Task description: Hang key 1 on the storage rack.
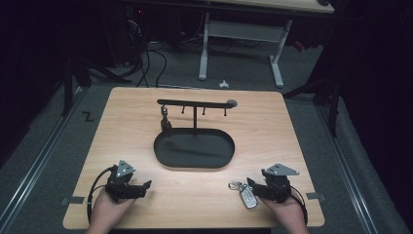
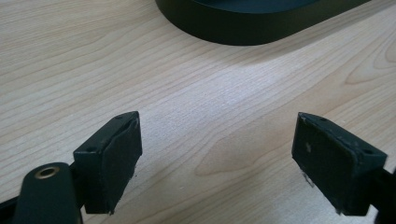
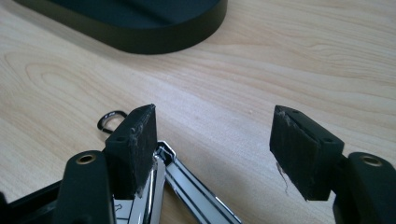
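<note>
A: Two grippers low at my near edge, and only one matters. The key fob (image 1: pixel 248 197) lies flat on the table (image 1: pixel 272 126), right against the right gripper (image 1: pixel 251 186), well apart from the left gripper (image 1: pixel 146 185). So the right hand is the nearer one by far.

B: How does it sit against your jaws?

A: In the right gripper view the fob (image 3: pixel 187 186) runs slantwise under the left-hand pad and into the gap, its long axis crossing the jaw line, not lying along it. Its ring (image 3: pixel 109 120) pokes out beyond that pad, toward the tray (image 3: pixel 140 28). The right jaws stand apart, and I see no pad pressing on the fob, so nothing is gripped.

B: And the left?

A: Jaws wide apart over bare wood, nothing between them; the tray's rim (image 2: pixel 252 28) is ahead.

B: Where would it go?

A: My guess is the rack (image 1: pixel 195 104) over the tray, where one key already hangs. I'd shift the right jaws sideways to centre the fob before closing.
</note>
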